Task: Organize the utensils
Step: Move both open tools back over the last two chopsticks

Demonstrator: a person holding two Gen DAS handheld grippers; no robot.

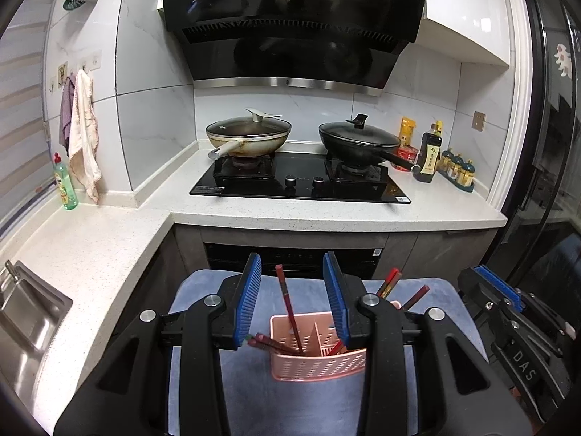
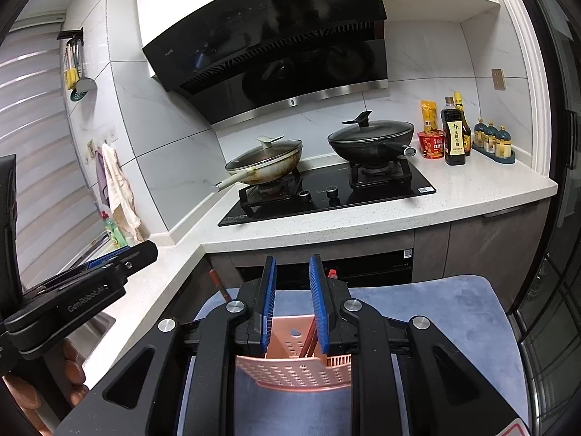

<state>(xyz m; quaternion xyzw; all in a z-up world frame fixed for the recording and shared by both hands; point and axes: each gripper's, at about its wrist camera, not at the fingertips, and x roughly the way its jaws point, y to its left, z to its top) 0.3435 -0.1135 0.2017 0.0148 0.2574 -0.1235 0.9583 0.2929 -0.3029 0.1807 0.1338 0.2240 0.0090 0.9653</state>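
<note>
Two claws hover over one pink basket [image 1: 319, 358] on the blue mat [image 1: 254, 399]: the left claw [image 1: 292, 299] spread wide and empty, the right claw [image 2: 292, 303] parted but narrower, also holding nothing. Roughly six red chopsticks [image 1: 288, 309] lean scattered across the basket's compartments. Best, I judge, to pinch one stick high on its shaft and lift straight.
</note>
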